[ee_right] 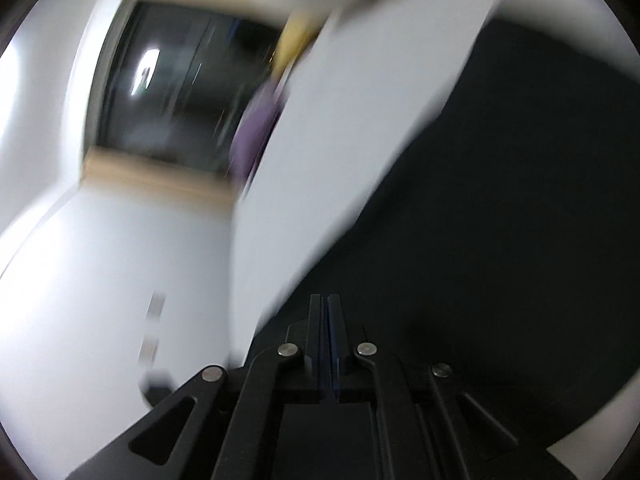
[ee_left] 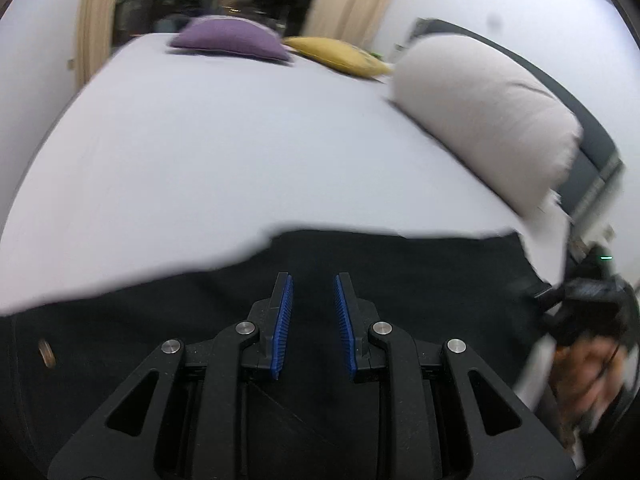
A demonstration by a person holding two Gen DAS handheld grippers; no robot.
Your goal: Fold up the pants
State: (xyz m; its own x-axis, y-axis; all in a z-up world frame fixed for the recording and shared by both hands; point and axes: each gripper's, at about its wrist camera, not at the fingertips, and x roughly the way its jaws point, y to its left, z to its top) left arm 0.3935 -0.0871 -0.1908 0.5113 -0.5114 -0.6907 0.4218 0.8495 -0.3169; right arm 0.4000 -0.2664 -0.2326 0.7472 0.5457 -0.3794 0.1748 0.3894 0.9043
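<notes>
Two grippers hover at the black pants spread on the white bed: the left gripper with blue pads parted over the cloth, the right gripper pressed together (whether on fabric, blur hides). Beyond the pants lie a white pillow, yellow cushion and purple cushion.

Left gripper level over the black pants, blue pads apart, nothing between. Right gripper rolled sideways above the pants, pads pressed together; heavy blur, grip contents unclear.
</notes>
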